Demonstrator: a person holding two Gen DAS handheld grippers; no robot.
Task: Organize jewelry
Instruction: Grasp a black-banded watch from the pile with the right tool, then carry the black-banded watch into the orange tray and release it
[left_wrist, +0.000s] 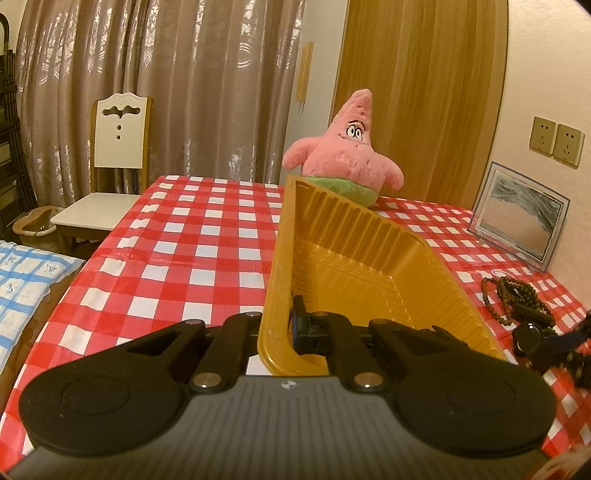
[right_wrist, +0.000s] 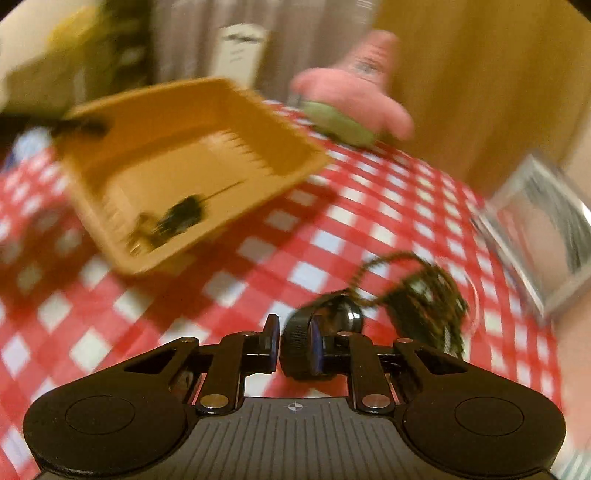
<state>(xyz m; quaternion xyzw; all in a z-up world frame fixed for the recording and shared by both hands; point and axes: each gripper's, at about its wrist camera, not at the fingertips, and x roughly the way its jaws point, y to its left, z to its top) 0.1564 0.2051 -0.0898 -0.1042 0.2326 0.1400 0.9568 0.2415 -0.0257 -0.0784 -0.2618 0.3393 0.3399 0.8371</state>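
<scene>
1 dark trinket (right_wrist: 181, 218) inside the tray (right_wrist: 280, 147) shows only from the right wrist.

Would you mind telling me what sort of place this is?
Probably a room in a home: a table under a red checked cloth, floor-length patterned curtains, a dining chair and a pink plush toy.

Left gripper (left_wrist: 291, 325) was pitched gently downward, jaws clamped tight on a thin wall set between its fingers. Right gripper (right_wrist: 295, 343) was angled steeply down, view blurred, its jaws drawn narrow, pads pressed against a black strap between them.
</scene>
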